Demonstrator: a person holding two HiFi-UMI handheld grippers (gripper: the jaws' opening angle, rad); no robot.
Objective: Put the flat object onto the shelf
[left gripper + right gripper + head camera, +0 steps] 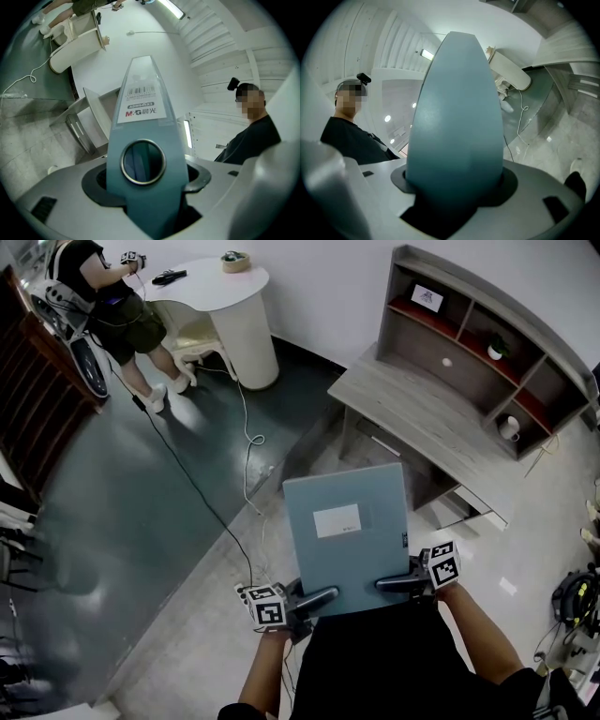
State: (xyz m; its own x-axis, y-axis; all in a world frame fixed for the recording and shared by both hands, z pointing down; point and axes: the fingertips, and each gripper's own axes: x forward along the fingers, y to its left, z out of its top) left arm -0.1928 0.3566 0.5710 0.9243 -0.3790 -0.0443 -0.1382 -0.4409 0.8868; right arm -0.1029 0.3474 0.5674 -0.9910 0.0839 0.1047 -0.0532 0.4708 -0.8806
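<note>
I looked at the shelf point(469, 343) first. Its top left box held a small framed card point(427, 298). A box farther right held a little green plant point(495, 350) in a white pot. A lower box near the right end held a white round thing point(509, 428); I could not tell what it was. The grey tabletop point(412, 418) stuck out in front of those boxes. The flat blue-grey folder point(349, 535) was not on the shelf. It hung in the air over the pale floor point(187, 634), close to the front edge of the tabletop, with its white label point(337, 520) facing up. Both tongs gripped its near edge. The left tongs point(314, 599) were clenched on the left corner, and in the left gripper view the folder's back with the round ring hole point(143, 161) and a barcode sticker point(140, 101) filled the gap. The right tongs point(398, 584) were clenched on the right corner, their jaws set fairly wide to fit the folder's plain edge.
</note>
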